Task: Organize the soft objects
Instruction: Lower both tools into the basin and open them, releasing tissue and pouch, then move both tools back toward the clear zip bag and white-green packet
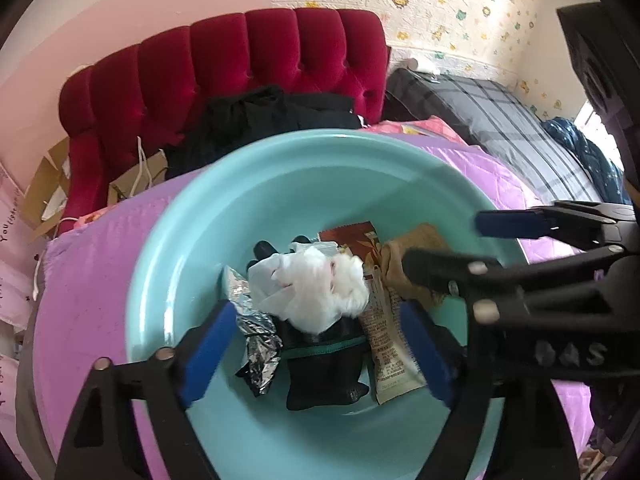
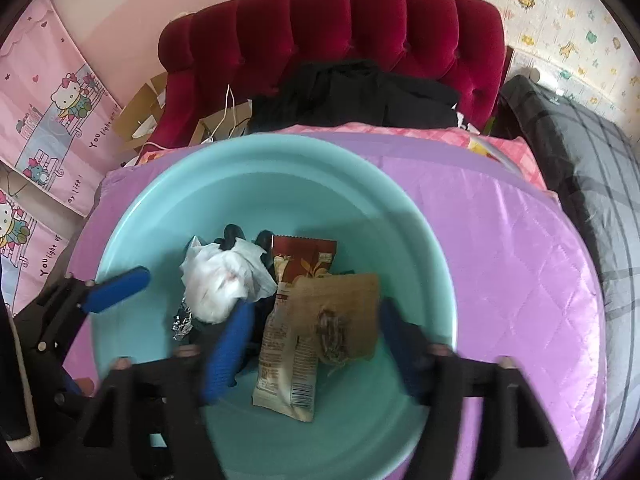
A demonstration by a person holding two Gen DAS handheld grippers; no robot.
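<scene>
A teal basin (image 1: 248,200) (image 2: 168,200) sits on a purple quilt. Inside lie a crumpled white plastic bag (image 1: 316,288) (image 2: 224,280), a black glove (image 1: 324,372), a silver foil wrapper (image 1: 256,340) (image 2: 182,322), a red-and-cream snack packet (image 1: 386,352) (image 2: 288,352) and a tan sock (image 1: 416,252) (image 2: 340,312). My left gripper (image 1: 316,348) is open above the glove and bag, holding nothing. My right gripper (image 2: 312,340) is open above the snack packet and sock, holding nothing. The right gripper also shows in the left wrist view (image 1: 444,244), and the left gripper's blue finger shows in the right wrist view (image 2: 116,288).
The purple quilt (image 2: 520,280) covers the bed. A red tufted headboard (image 2: 360,28) with black clothes (image 2: 360,96) stands behind. A grey plaid blanket (image 2: 592,160) lies at right. Paper bags (image 1: 136,176) and pink cartoon posters (image 2: 52,100) are at left.
</scene>
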